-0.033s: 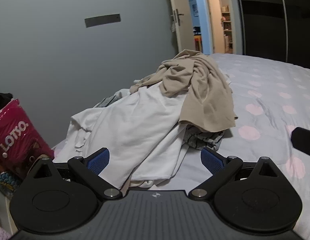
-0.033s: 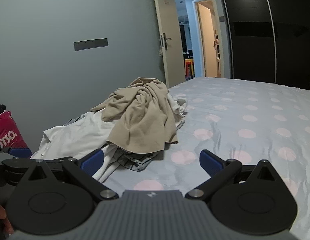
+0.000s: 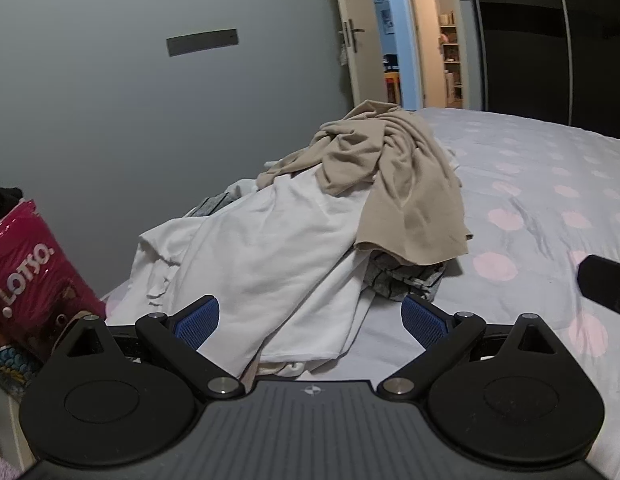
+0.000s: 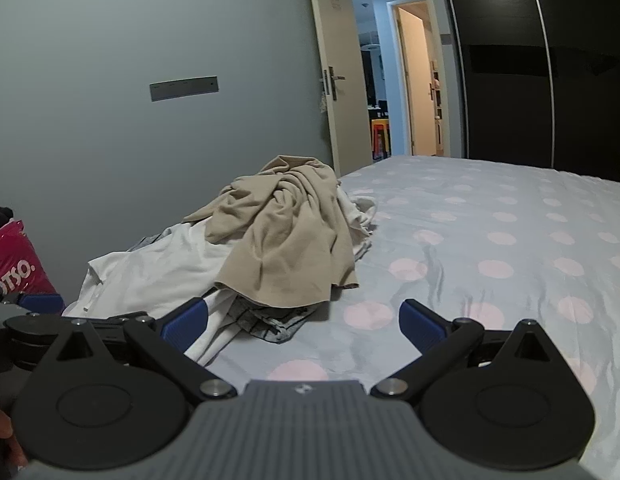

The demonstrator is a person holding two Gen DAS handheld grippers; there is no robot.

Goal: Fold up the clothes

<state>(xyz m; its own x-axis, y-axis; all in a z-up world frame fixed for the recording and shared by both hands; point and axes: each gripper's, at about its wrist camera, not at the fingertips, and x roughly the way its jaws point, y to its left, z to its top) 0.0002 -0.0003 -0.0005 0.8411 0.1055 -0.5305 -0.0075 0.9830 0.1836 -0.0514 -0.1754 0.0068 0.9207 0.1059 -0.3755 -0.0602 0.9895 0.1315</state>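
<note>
A heap of clothes lies on the bed's left side. A crumpled beige garment point(image 3: 402, 184) point(image 4: 286, 240) sits on top, draped over a white garment point(image 3: 262, 248) point(image 4: 158, 276). A grey striped piece point(image 3: 406, 280) point(image 4: 270, 320) pokes out beneath. My left gripper point(image 3: 310, 316) is open just in front of the white garment's near edge, which lies between its blue fingertips. My right gripper point(image 4: 303, 318) is open above the dotted sheet point(image 4: 490, 240), to the right of the heap and holding nothing.
A pink LOTSO bag point(image 3: 26, 280) point(image 4: 14, 268) stands at the left beside the bed. The grey wall runs behind the heap. An open door point(image 4: 330, 60) and a dark wardrobe point(image 4: 550, 60) are beyond. A hand point(image 4: 2, 432) shows at the lower left.
</note>
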